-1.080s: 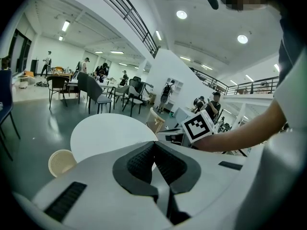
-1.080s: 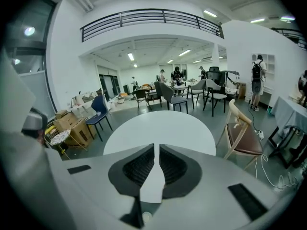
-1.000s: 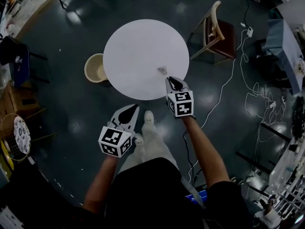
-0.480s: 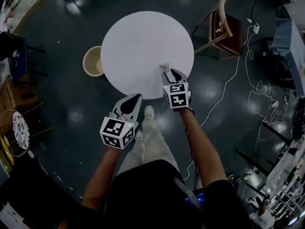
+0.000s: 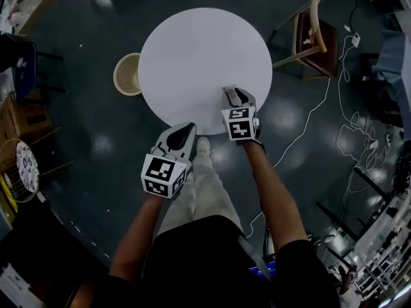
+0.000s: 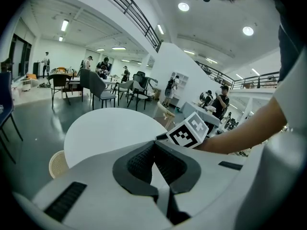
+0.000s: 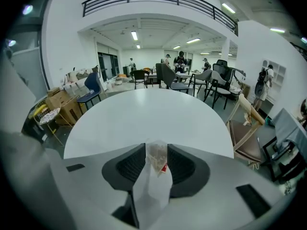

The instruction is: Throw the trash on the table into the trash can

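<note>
A small crumpled clear wrapper [image 5: 228,92] with a red spot lies near the right front edge of the round white table [image 5: 199,50]. My right gripper [image 5: 235,95] is low over that edge and open. Its jaws have just been opening, and the wrapper [image 7: 153,176] stands between the pads without being squeezed. My left gripper [image 5: 182,132] hangs shut and empty just off the table's front edge, over the floor. In the left gripper view its tips [image 6: 154,145] meet. The woven trash can [image 5: 127,74] stands on the floor against the table's left side.
A wooden chair [image 5: 311,37] stands right of the table. White cables [image 5: 314,114] trail across the dark floor on the right. The person's legs and shoes [image 5: 202,147] are right at the table's front edge. Boxes and furniture line the far left.
The right gripper has moved forward and down onto the wrapper and its jaws have parted around it. The left gripper has moved closer to the table's front edge.
</note>
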`<state>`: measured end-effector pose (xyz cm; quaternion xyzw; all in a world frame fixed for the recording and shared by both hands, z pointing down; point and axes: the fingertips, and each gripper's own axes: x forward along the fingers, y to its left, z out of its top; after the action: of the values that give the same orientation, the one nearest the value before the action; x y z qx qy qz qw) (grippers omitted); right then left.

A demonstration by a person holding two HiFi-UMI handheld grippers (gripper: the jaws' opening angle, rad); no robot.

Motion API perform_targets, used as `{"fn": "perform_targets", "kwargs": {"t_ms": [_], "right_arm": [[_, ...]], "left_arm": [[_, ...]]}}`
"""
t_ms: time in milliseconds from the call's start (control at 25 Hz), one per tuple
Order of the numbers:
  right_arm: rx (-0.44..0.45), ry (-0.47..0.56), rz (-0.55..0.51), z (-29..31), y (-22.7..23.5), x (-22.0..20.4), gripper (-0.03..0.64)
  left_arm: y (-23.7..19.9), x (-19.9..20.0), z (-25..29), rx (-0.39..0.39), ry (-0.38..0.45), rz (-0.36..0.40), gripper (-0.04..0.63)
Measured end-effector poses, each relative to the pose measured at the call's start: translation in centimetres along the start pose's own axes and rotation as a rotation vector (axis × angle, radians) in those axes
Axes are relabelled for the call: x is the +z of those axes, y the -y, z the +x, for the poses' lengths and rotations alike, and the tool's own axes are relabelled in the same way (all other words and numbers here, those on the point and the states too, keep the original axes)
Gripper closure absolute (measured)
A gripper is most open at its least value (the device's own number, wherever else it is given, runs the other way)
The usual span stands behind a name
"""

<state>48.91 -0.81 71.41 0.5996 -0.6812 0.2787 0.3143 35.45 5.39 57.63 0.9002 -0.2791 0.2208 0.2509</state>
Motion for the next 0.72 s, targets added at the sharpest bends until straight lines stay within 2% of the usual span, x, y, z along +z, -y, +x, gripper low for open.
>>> {"fn": "perform_targets", "kwargs": {"t_ms": [200, 440, 720], "right_arm": [[-0.002, -0.003, -0.009, 1.0, -0.4, 0.3, 0.481], [0.004, -0.009, -0.004, 1.2, -0.9, 0.1, 0.539], [0.014, -0.015, 0.005, 0.4, -0.8, -0.2, 0.569]], "left_arm": [[-1.0, -0.2, 0.9, -0.002, -0.014, 0.002, 0.584], [-1.2, 0.5, 1.6, 0.001, -0.009, -0.019, 0.584], [-0.9, 0.5, 1.4, 0.020, -0.027, -0.035, 0.584]]}}
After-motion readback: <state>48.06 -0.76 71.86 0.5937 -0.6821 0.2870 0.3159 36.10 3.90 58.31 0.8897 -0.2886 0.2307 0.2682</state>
